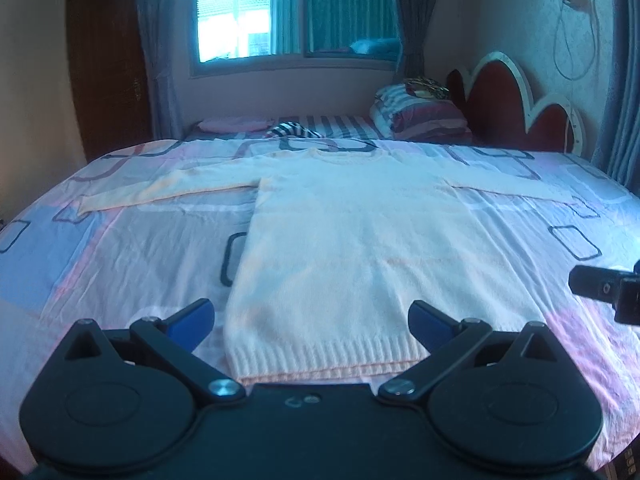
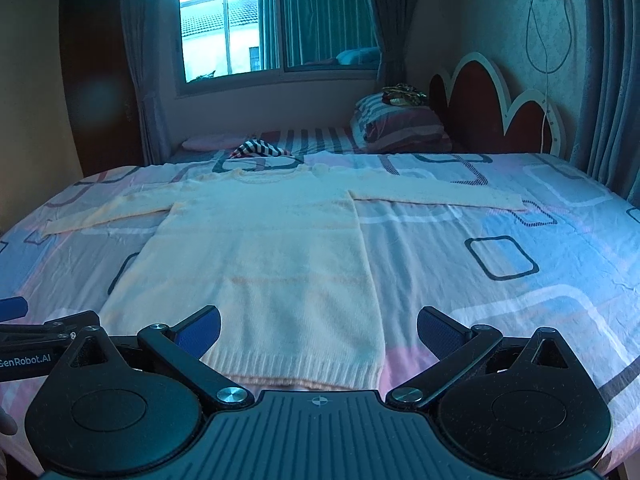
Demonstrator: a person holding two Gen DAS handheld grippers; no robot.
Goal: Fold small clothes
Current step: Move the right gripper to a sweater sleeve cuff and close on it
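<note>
While nothing is yet being gripped, the cream knitted sweater (image 1: 360, 240) is lying spread flat on the patterned bedsheet (image 1: 120, 264), at the near edge of the bed, with both sleeves stretched out to the sides. The left gripper (image 1: 311, 326) is being held with its jaws wide apart above the ribbed hem (image 1: 320, 360), toward the hem's left part, and the right gripper (image 2: 319, 332) is likewise being held fully open above the hem's right corner; neither appears to be touching the knit. The step in hand is judged to be the first grasp. It is best done by lowering each gripper onto a hem corner, or a sleeve cuff, so that both layers of the knit are being pinched together, and by moving the two grippers evenly so the fabric is not being dragged or bunched across the sheet. The sweater's long axis is running away from the cameras, with the hem pointing toward the grippers and the neckline (image 1: 340, 156) pointing toward the window (image 1: 296, 8) and the striped pillows (image 1: 420, 116).
</note>
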